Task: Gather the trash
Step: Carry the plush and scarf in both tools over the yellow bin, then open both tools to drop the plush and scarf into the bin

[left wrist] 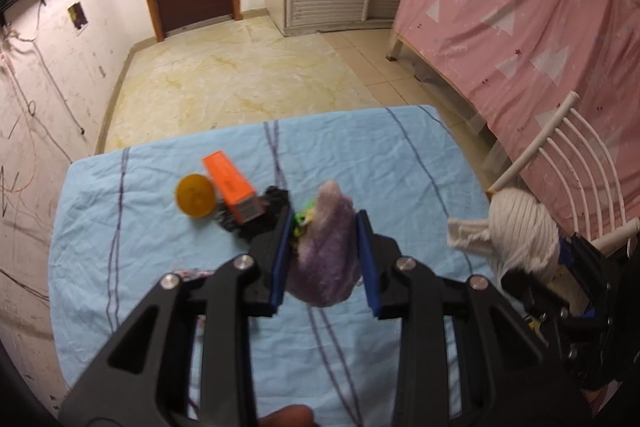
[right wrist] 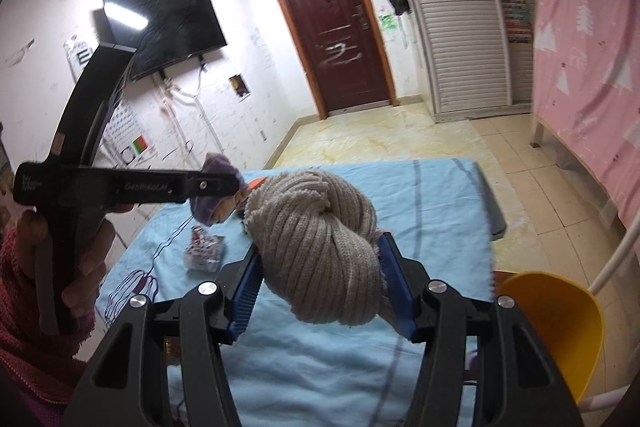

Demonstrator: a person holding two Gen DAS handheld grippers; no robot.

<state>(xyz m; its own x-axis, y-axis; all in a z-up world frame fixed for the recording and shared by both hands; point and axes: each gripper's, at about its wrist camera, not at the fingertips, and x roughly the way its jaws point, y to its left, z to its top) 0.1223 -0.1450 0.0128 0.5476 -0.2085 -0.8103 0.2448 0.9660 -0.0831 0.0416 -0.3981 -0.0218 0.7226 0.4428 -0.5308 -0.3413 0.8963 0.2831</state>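
My left gripper point(left wrist: 325, 227) is shut on a balled purple sock point(left wrist: 328, 259) and holds it above the blue-clothed table point(left wrist: 160, 259). My right gripper point(right wrist: 318, 259) is shut on a balled beige knit sock point(right wrist: 320, 247), also lifted above the table; it shows at the right of the left wrist view point(left wrist: 516, 243). The left gripper with the purple sock shows at the left of the right wrist view point(right wrist: 218, 187). On the table lie an orange box point(left wrist: 230, 183), a yellow round lid point(left wrist: 195, 195), a black object point(left wrist: 260, 215) and a crumpled wrapper point(right wrist: 206, 247).
A yellow bin point(right wrist: 560, 323) stands at the table's right side. A white chair point(left wrist: 568, 163) is on the right, with a pink-covered bed point(left wrist: 520, 27) behind it. A door point(right wrist: 336, 27) and a wall TV point(right wrist: 168, 27) are at the far end.
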